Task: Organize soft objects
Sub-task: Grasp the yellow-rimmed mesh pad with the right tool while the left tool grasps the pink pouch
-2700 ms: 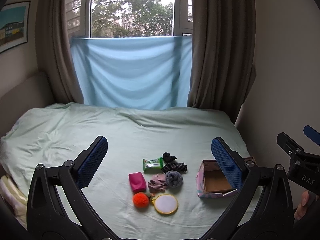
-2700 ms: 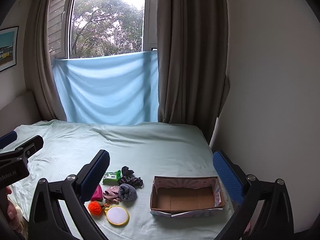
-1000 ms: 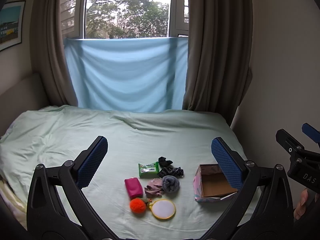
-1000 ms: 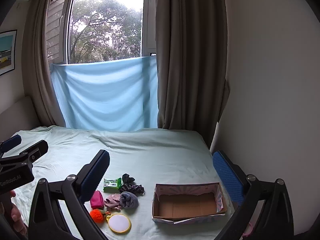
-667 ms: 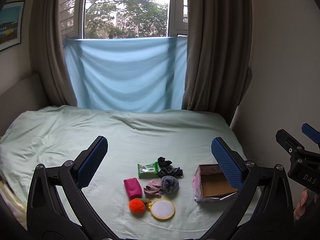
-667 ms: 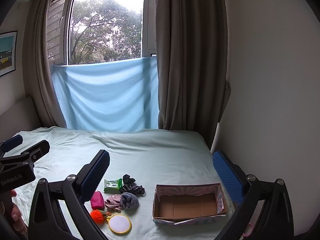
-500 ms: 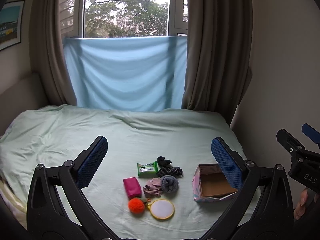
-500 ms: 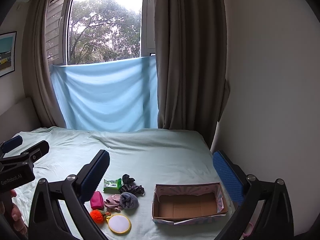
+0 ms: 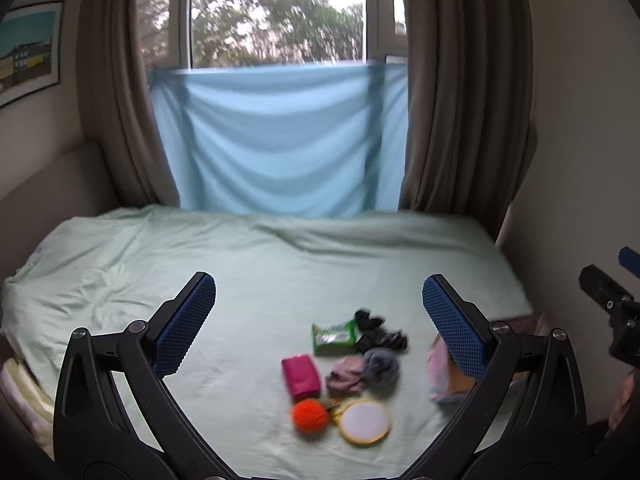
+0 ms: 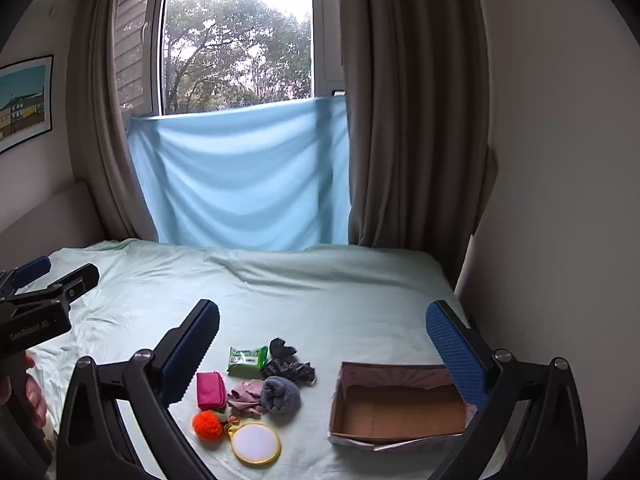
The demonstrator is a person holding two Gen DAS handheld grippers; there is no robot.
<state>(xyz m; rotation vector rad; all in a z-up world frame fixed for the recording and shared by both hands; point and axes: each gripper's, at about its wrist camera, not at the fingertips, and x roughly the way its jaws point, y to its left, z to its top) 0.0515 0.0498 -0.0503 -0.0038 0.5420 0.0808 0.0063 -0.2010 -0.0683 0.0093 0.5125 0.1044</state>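
Observation:
A cluster of small items lies on the green bed sheet [image 10: 328,304]: a grey rolled sock [image 10: 281,394], a pink cloth [image 10: 245,397], a dark scrunchie [image 10: 290,369], a black sock [image 10: 281,347], a magenta pouch [image 10: 210,389], an orange pompom [image 10: 207,425], a round yellow-rimmed mirror [image 10: 256,442] and a green wipes pack [image 10: 247,356]. An open, empty cardboard box [image 10: 400,406] stands to their right. My left gripper [image 9: 318,328] and right gripper [image 10: 322,354] are both open and empty, held above the near bed edge. The cluster also shows in the left wrist view, around the grey sock [image 9: 381,366].
A blue sheet [image 10: 244,176] hangs over the window, with brown curtains [image 10: 416,120] at both sides. A white wall [image 10: 560,200] borders the bed on the right. A padded headboard [image 10: 44,216] and a framed picture [image 10: 24,100] are at the left.
The left wrist view has swung left and is blurred; the cluster and box now sit further right in it. The right gripper has barely moved. Both stay open.

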